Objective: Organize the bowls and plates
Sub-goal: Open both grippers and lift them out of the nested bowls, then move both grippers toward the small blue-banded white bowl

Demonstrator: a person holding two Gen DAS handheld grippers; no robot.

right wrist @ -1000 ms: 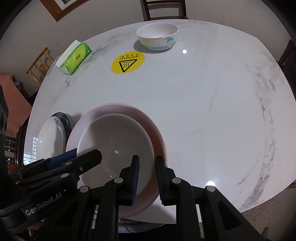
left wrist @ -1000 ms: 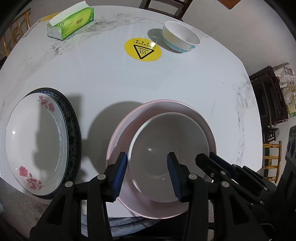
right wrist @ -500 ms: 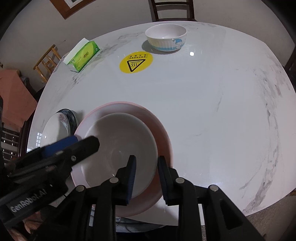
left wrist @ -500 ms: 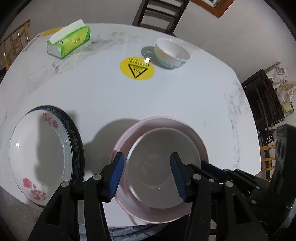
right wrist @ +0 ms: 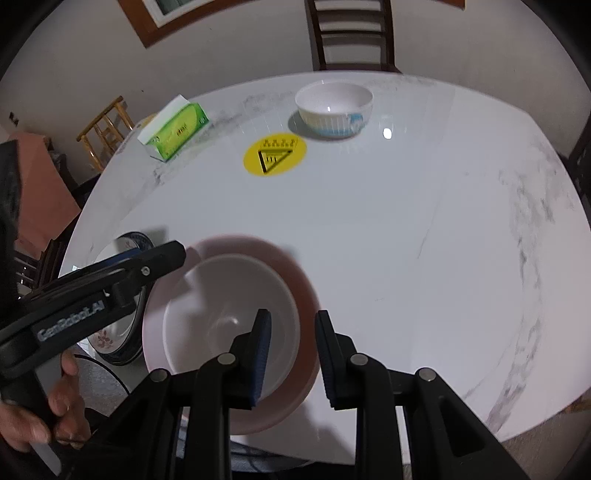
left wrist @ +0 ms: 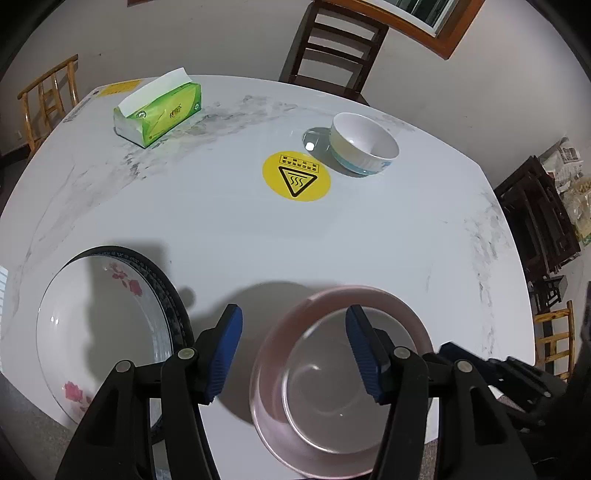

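A grey-white bowl [left wrist: 325,387] [right wrist: 221,325] sits inside a pink plate [left wrist: 369,295] [right wrist: 255,247] at the table's near edge. A floral white plate [left wrist: 99,332] lies on a dark-rimmed plate [left wrist: 168,295] to its left. A small white-and-blue bowl [left wrist: 364,147] [right wrist: 334,107] stands far across the table. My left gripper [left wrist: 293,349] is open and empty, above the pink plate's left rim. My right gripper [right wrist: 293,350] is open and empty; its jaws straddle the right rims of bowl and plate without gripping.
A white marble table [left wrist: 221,221] [right wrist: 424,221] carries a yellow warning sticker [left wrist: 296,180] [right wrist: 275,153] and a green tissue box [left wrist: 159,110] [right wrist: 173,129]. Chairs [left wrist: 332,48] [right wrist: 351,33] stand behind it. The left gripper's body [right wrist: 92,295] shows in the right wrist view.
Both grippers rose and pulled back from the stacked bowl and plate. The right jaws opened wider and let go of the rim. The left jaws opened wider too.
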